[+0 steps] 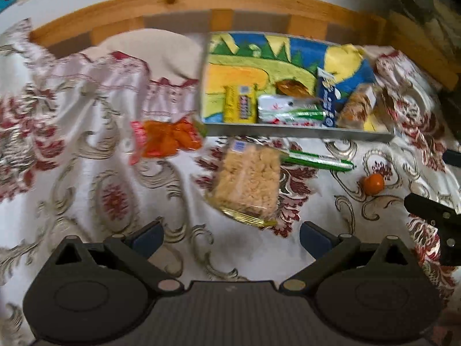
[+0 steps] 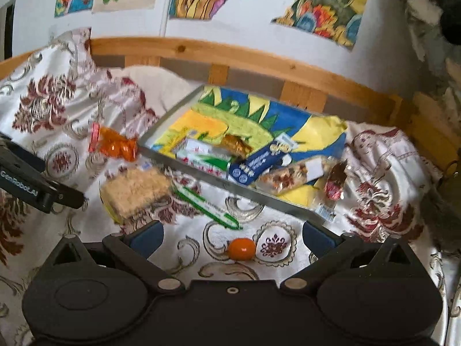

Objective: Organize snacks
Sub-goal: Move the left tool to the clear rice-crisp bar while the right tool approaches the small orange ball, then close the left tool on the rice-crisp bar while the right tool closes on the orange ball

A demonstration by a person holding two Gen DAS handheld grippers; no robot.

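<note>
A shallow tray (image 1: pixel 288 130) (image 2: pixel 259 194) with a colourful painted floor holds several snack packs. Outside it on the patterned cloth lie a clear bag of pale puffed snack (image 1: pixel 247 184) (image 2: pixel 138 189), an orange snack bag (image 1: pixel 167 138) (image 2: pixel 115 144), a green and white stick pack (image 1: pixel 319 160) (image 2: pixel 210 206) and a small orange ball (image 1: pixel 373 183) (image 2: pixel 241 248). My left gripper (image 1: pixel 230 238) is open and empty, just short of the puffed snack bag. My right gripper (image 2: pixel 230 238) is open and empty, with the orange ball between its fingers' line.
A wooden rail (image 1: pixel 201 0) (image 2: pixel 230 54) runs behind the tray, with a painted wall above. A bunched fold of cloth (image 2: pixel 383 155) lies right of the tray. The right gripper's body (image 1: pixel 432 216) shows at the left view's right edge; the left gripper's body (image 2: pixel 34 184) at the right view's left edge.
</note>
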